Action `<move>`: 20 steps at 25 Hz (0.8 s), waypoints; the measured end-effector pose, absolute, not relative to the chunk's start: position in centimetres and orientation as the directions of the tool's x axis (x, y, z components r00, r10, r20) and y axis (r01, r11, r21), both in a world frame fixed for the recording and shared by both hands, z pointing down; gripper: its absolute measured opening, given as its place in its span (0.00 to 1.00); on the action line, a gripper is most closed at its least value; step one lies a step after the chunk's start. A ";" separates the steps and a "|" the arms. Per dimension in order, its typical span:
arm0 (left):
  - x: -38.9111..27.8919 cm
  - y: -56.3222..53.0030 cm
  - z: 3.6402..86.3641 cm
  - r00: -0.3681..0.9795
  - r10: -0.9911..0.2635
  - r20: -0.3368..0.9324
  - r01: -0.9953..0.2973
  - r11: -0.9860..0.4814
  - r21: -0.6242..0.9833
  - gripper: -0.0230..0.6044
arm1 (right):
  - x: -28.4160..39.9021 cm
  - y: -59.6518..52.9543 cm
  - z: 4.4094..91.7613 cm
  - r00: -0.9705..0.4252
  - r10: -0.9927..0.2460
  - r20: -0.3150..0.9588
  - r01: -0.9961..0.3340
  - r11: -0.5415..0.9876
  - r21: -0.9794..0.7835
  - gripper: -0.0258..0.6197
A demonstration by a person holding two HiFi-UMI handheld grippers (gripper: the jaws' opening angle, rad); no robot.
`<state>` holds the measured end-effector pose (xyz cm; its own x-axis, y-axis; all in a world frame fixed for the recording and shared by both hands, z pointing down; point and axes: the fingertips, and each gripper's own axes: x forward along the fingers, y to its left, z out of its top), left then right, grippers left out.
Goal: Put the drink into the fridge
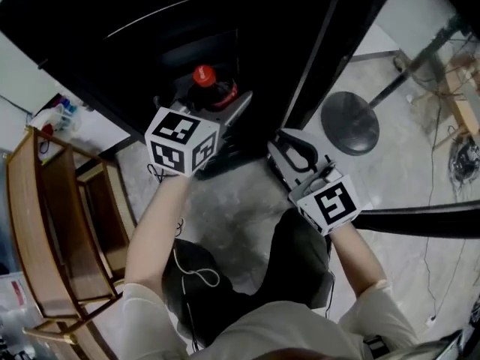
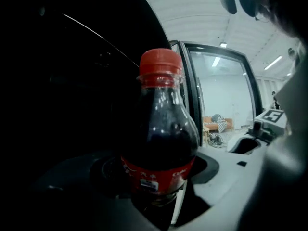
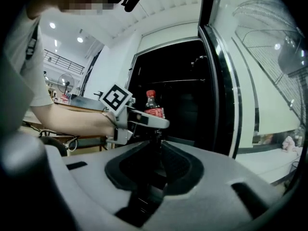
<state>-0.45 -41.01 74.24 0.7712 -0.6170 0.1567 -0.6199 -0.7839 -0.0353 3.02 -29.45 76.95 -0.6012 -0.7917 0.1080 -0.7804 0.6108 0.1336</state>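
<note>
currently we find the left gripper (image 1: 219, 102) clamped low on the cola bottle (image 1: 205, 81), so it rides upright with the red cap clear. we judge the bottle to be at the mouth of the open fridge (image 1: 135, 28), not yet on a shelf. the right gripper (image 1: 295, 153) is closed and empty beside the door (image 1: 324, 57), apparently out of the way.

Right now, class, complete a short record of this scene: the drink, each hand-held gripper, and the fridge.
Drink: cola bottle, red cap, upright
Left hand-held gripper: shut on the cola bottle
Right hand-held gripper: jaws together, nothing between them
Fridge: door open, interior dark
Progress: bottle held at the fridge opening, not yet released
</note>
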 end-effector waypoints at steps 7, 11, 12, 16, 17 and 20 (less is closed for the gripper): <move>3.4 -48.6 74.2 0.762 -0.599 0.245 -0.601 -0.796 -0.074 0.51 | 5.2 -27.7 76.0 -0.540 -0.834 0.116 -0.820 0.552 0.151 0.16; 4.1 -51.9 75.5 0.738 -0.605 0.299 -0.620 -0.783 -0.052 0.51 | 6.1 -27.1 76.5 -0.506 -0.853 0.131 -0.844 0.521 0.132 0.17; 4.2 -52.5 75.8 0.732 -0.606 0.310 -0.624 -0.780 -0.052 0.51 | 6.3 -27.0 76.7 -0.499 -0.856 0.136 -0.849 0.514 0.125 0.17; 4.1 -54.2 77.8 0.716 -0.605 0.348 -0.635 -0.772 -0.035 0.51 | 6.7 -27.0 77.2 -0.486 -0.864 0.132 -0.857 0.501 0.123 0.17; 4.1 -54.5 78.5 0.719 -0.597 0.356 -0.632 -0.775 -0.023 0.51 | 6.6 -26.9 77.3 -0.483 -0.865 0.134 -0.860 0.498 0.114 0.17; 4.2 -55.1 79.5 0.722 -0.591 0.360 -0.633 -0.774 -0.002 0.51 | 6.2 -26.5 77.5 -0.480 -0.865 0.146 -0.865 0.494 0.084 0.17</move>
